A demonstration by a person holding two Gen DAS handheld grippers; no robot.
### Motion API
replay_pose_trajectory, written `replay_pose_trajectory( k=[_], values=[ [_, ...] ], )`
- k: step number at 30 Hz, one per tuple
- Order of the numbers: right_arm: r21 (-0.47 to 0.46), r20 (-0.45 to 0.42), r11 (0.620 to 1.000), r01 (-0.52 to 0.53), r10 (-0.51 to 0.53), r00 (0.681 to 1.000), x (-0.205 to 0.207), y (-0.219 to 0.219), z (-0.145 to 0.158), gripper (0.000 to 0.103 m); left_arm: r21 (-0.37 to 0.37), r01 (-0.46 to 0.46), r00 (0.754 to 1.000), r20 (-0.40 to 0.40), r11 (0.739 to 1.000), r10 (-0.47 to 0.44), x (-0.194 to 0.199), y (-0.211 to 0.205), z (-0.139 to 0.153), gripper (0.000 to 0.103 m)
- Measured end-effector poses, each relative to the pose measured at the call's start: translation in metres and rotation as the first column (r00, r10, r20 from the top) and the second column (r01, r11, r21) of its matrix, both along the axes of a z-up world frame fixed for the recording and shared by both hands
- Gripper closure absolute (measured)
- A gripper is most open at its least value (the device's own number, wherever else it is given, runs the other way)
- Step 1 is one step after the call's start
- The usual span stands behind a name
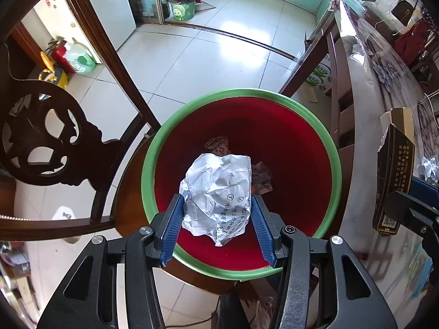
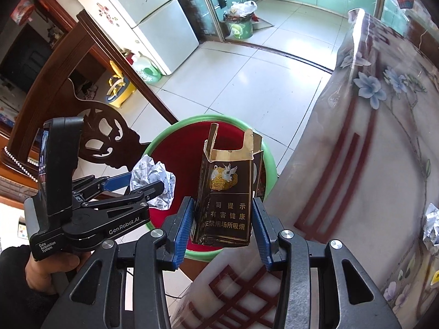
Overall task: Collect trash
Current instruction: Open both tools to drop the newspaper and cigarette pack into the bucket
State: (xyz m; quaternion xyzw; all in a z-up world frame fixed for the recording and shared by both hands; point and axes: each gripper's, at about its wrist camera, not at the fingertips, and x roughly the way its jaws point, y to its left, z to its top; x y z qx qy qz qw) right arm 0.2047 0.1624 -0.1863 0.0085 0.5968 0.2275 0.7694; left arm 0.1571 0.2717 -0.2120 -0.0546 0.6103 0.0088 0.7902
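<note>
Left wrist view, left to right: carved wooden chair (image 1: 49,139) sitting at left of frame, red bin with a green rim (image 1: 153,148) filling the centre, table edge (image 1: 365,126) running down the right. Left gripper (image 1: 218,226) is pinching a crumpled white paper (image 1: 219,189) between its blue pads (image 1: 171,224), hanging right over the bin mouth. Some brown scraps (image 1: 218,145) are already lying at the bin bottom.

Right wrist view, left to right: the left gripper with its paper is showing at left centre, a hand (image 2: 48,267) gripping its handle at lower left. Right gripper (image 2: 223,227) at bottom centre is clamping a dark, torn-open cigarette pack (image 2: 227,194) upright, positioned over the near-right part of the bin rim (image 2: 270,161), next to the floral-covered table. Another crumpled scrap (image 2: 430,224) is lying on the table at far right.

Step in hand, as I'm judging it: the drop-off, both pieces being held above the bin. Next move is calling for spreading the left jaws to drop the paper; the pack probably needs shifting toward bin centre before releasing. The table scrap is remaining to collect.
</note>
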Motion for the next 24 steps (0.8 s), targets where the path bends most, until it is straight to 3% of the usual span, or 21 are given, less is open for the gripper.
replay_pose_trajectory(
  k=[11,14,16,18,24],
  values=[
    [0.021,-0.03,1.0,-0.007,0.007,1.0,0.006,0.004,-0.014,0.062,0.009,-0.004,1.0,-0.02,1.0,0.005,0.012,-0.004,-0.005,0.052],
    [0.037,-0.03,0.999,0.003,-0.002,1.0,0.006,0.002,-0.015,0.062,0.006,-0.009,1.0,-0.014,1.0,0.009,0.014,-0.003,-0.003,0.044],
    [0.043,-0.034,0.999,0.005,-0.003,0.999,0.007,0.001,-0.016,0.061,0.008,-0.014,1.0,-0.004,1.0,0.014,0.014,-0.002,-0.002,0.029],
    [0.044,-0.048,0.999,0.006,-0.004,0.999,0.006,0.003,-0.018,0.056,0.016,-0.022,1.0,0.005,1.0,0.022,0.015,0.0,0.0,0.022],
    [0.04,-0.057,0.999,0.013,-0.01,0.998,0.005,0.004,-0.019,0.051,0.019,-0.039,0.999,0.009,0.999,0.039,0.013,0.005,0.003,0.022]
  ],
)
